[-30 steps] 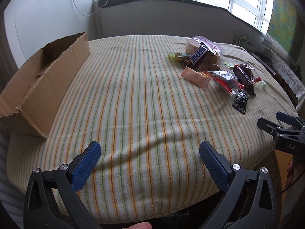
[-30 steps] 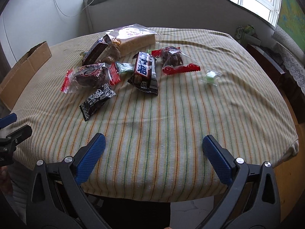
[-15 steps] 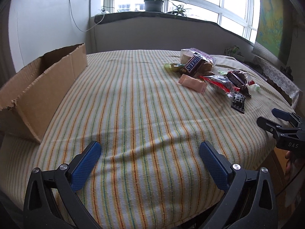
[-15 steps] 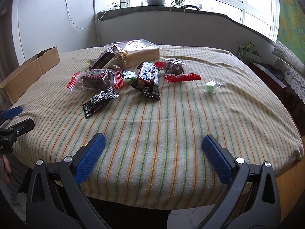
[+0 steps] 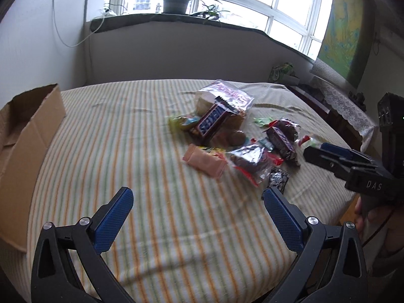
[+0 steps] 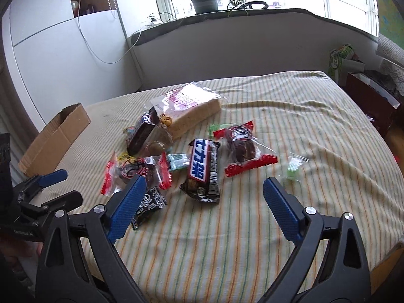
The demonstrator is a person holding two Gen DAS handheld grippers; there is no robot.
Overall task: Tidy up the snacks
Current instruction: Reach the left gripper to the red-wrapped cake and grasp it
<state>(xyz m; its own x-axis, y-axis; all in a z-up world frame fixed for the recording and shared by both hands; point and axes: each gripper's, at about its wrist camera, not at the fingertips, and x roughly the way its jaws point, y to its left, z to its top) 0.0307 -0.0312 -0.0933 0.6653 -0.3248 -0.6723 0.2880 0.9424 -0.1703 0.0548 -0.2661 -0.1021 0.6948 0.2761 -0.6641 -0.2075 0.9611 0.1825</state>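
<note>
Several snacks lie heaped on the striped tablecloth [image 6: 290, 116]: a bagged bread loaf [image 6: 186, 108], a Snickers bar [image 6: 203, 164], two red-edged cake packets [image 6: 242, 149] [image 6: 136, 170], a small black packet [image 6: 149, 207], a green candy [image 6: 293, 168] and a peach packet [image 5: 204, 162]. My right gripper [image 6: 204, 181] hovers just short of the Snickers bar; its jaws are closing and grip nothing. My left gripper [image 5: 197, 193] stands open over bare cloth, short of the peach packet. An open cardboard box [image 5: 27, 136] sits at the table's left edge.
The right gripper's fingers [image 5: 325, 155] reach in from the right in the left wrist view. A windowsill with a potted plant [image 6: 204, 0] runs behind the table. A dark cabinet [image 6: 371, 93] and a green bag [image 6: 341, 58] stand at the right.
Both grippers have moved forward over the table and lifted, so the snack heap looks larger and nearer. The right jaws have narrowed slightly.
</note>
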